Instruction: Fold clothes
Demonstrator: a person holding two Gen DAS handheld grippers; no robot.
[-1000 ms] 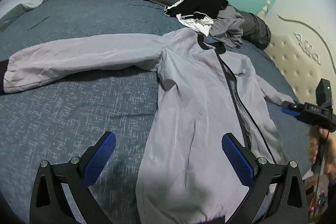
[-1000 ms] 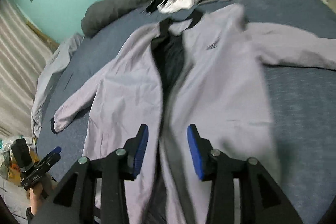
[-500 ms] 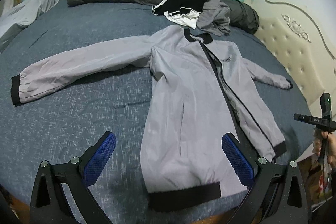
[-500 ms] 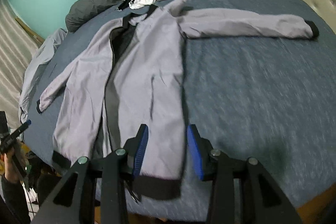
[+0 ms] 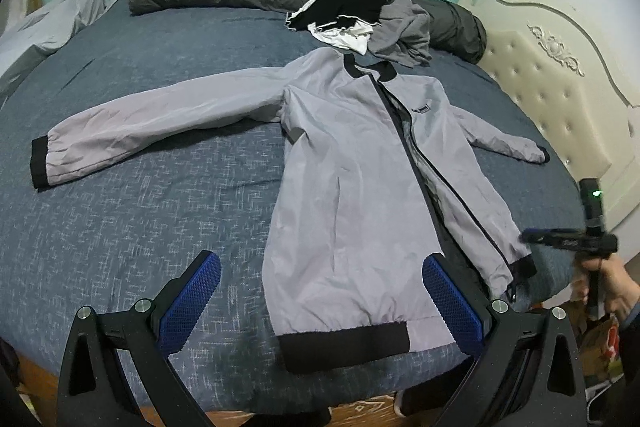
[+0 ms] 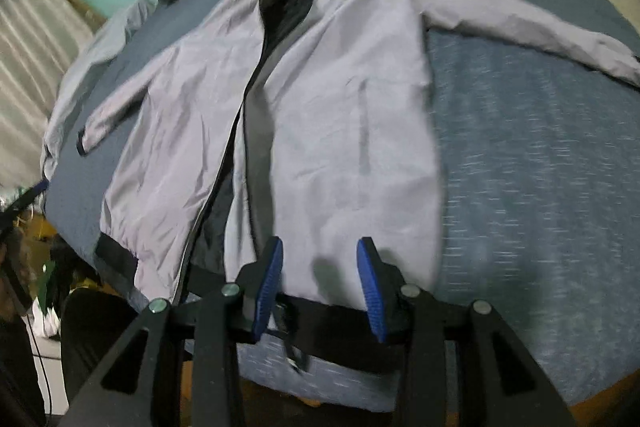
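Left wrist view: grey zip jacket (image 5: 352, 195) lies flat on the bed (image 5: 160, 187), sleeves spread. Left tongs (image 5: 320, 301) gape above its hem, holding nothing. Right tongs (image 6: 320, 285), half-open and empty, have returned over the hem from beside it; grasp pending.

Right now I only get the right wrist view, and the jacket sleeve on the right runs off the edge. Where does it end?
Observer: In the left wrist view that sleeve ends in a black cuff, lying flat on the bed.
Operator: Is the other tool holding anything?
Observer: No. The left tool is wide open and grips nothing, near the black hem of the jacket.
Operator: Any label on the jacket?
Observer: A small dark patch on the chest, beside the zipper.
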